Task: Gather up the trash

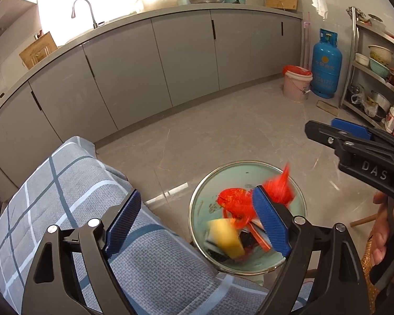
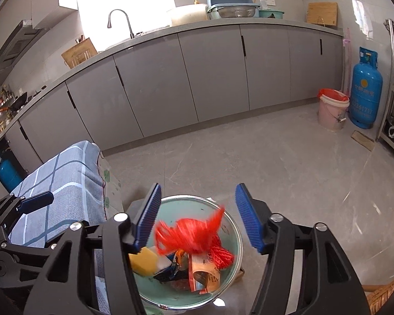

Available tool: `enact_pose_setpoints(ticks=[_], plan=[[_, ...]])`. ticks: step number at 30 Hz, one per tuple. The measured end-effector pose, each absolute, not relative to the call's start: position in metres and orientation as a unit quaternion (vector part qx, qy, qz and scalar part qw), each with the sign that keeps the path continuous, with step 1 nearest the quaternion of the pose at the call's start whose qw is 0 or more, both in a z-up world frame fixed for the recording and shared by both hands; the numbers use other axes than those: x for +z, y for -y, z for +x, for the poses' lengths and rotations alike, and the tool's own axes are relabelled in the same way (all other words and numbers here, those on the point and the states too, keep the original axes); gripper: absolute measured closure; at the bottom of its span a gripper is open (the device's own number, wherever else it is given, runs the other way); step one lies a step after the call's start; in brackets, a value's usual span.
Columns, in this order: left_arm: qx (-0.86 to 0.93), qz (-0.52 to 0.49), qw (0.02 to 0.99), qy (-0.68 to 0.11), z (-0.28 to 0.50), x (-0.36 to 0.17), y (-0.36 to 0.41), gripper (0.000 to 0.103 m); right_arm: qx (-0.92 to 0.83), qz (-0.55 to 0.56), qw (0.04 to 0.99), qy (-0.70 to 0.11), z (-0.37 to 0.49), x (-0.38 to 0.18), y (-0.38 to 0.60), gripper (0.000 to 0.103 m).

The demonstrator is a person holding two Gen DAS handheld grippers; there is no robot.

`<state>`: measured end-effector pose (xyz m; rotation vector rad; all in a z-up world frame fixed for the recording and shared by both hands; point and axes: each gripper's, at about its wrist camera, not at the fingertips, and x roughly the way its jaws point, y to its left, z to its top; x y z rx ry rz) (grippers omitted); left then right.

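Observation:
A pale green bin [image 1: 249, 169] [image 2: 229, 232] with a metal rim stands on the floor beside a cloth-covered table. In it lie a yellow sponge [image 1: 227, 237] [image 2: 143, 262], red string [image 2: 220, 256], torn wrappers [image 2: 206, 275] and dark scraps. A bundle of red string [image 1: 235, 202] [image 2: 189, 233] is blurred in mid-air over the bin, free of both grippers. My left gripper [image 1: 199, 227] is open and empty over the bin's left edge. My right gripper [image 2: 197, 219] is open and empty directly above the bin; it also shows in the left wrist view [image 1: 349, 131].
A grey checked cloth [image 1: 78, 197] [image 2: 63, 181] covers the table left of the bin. Grey cabinets [image 1: 170, 57] run along the back. A pink bucket [image 1: 296, 84], a blue gas cylinder [image 1: 325, 65] and a metal shelf rack [image 1: 375, 73] stand at the right.

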<state>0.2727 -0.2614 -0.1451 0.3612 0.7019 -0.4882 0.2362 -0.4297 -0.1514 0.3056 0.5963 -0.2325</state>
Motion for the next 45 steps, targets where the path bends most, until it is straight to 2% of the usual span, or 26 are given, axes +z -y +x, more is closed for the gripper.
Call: enact_pose_setpoints(ticks=[4,11,18,45], plan=[[-0.221,0.171,0.899,-0.336,0.272,-0.142,0.251,0.012,-0.115,0.158,0.937,-0.290,0.228,-0.150,0.430,0.031],[-0.209,0.156,0.905,-0.336,0.260,-0.134,0.228,0.009,-0.117,0.157,0.938,-0.286,0.204,-0.147,0.414,0.030],[-0.204,0.139,0.911,-0.331,0.249,-0.123,0.206,0.009,-0.117,0.153,0.941,-0.279,0.187,-0.139,0.398,0.027],[-0.208,0.106,0.928,-0.291,0.215,-0.080,0.171,0.009,-0.107,0.130,0.952,-0.256,0.162,-0.098,0.367,0.025]])
